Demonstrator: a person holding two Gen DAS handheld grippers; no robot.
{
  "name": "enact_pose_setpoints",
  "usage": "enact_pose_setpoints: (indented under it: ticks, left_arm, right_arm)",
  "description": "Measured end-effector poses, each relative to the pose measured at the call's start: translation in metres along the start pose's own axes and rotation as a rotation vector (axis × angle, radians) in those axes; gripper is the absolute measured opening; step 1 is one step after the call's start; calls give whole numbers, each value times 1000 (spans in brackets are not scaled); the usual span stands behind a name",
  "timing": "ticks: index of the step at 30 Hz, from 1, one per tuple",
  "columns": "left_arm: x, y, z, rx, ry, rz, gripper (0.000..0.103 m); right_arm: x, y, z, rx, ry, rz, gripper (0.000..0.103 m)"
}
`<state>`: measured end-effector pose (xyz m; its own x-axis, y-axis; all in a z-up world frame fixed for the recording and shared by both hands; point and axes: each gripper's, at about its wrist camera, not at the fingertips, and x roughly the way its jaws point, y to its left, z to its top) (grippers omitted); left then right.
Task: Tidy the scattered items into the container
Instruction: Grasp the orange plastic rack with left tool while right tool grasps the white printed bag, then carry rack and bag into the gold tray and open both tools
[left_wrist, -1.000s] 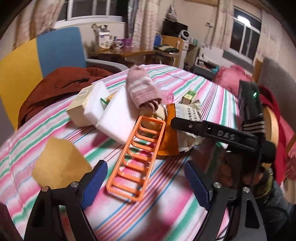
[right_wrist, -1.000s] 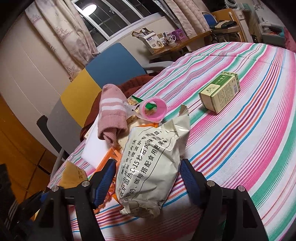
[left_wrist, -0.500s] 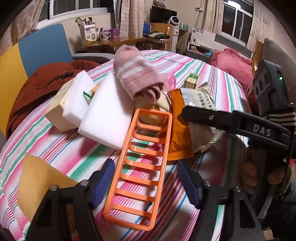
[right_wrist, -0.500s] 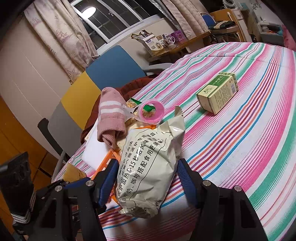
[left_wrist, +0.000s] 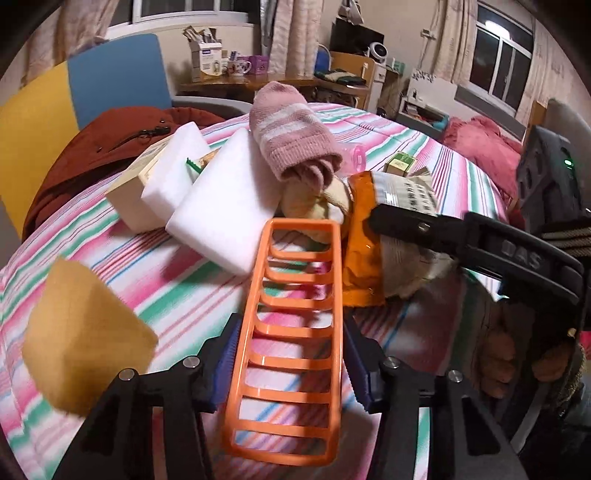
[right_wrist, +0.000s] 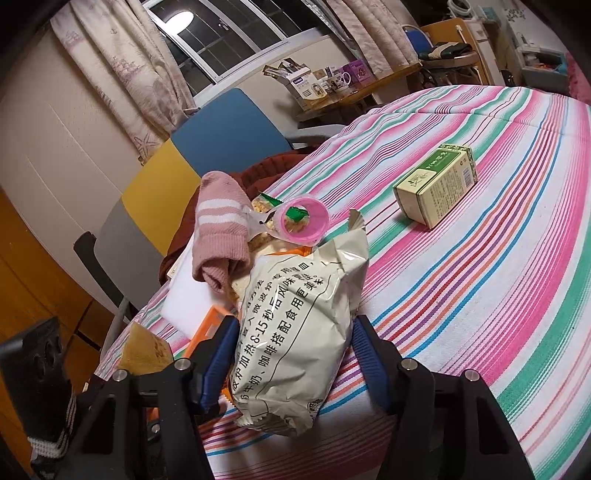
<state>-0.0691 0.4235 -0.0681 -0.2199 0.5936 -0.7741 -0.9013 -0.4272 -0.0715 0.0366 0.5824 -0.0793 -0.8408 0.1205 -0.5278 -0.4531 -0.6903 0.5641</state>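
Orange rack (left_wrist: 295, 325) sits gripped between the left gripper (left_wrist: 290, 363) pads mid-table; right gripper (right_wrist: 291, 363) clamps the snack bag (right_wrist: 295, 325); open striped cloth toward the right edge.

sock (left_wrist: 291, 136) lies atop foam block (left_wrist: 229, 206), behind rack (left_wrist: 291, 332).

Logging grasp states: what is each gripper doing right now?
Left gripper: shut on the orange slatted plastic rack.
Right gripper: shut on the white printed snack bag.
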Motion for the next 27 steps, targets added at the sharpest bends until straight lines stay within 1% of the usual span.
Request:
enact_pose_setpoints:
  ticks: [4, 10, 16, 20, 24, 27]
  left_arm:
    - [-17, -4, -13, -30, -38, 10, 51]
    - [-35, -3, -41, -88, -51, 14, 51]
    - [-49, 1, -64, -154, -79, 14, 51]
    - [-62, 2, -74, -163, -96, 23, 51]
    - [-88, 3, -81, -183, -148, 26, 51]
    - [-111, 7, -87, -181, -202, 60, 51]
  right_arm:
    - [-1, 0, 0, -5, -2, 1, 58]
    - [-6, 8, -5, -41, -7, -30, 56]
    - [-18, 21, -22, -89, -5, -35, 56]
    - [-27, 35, -35, -131, 7, -28, 56]
    - [-34, 52, -51, -172, 30, -1, 56]
    - [-41, 68, -61, -216, 43, 21, 56]
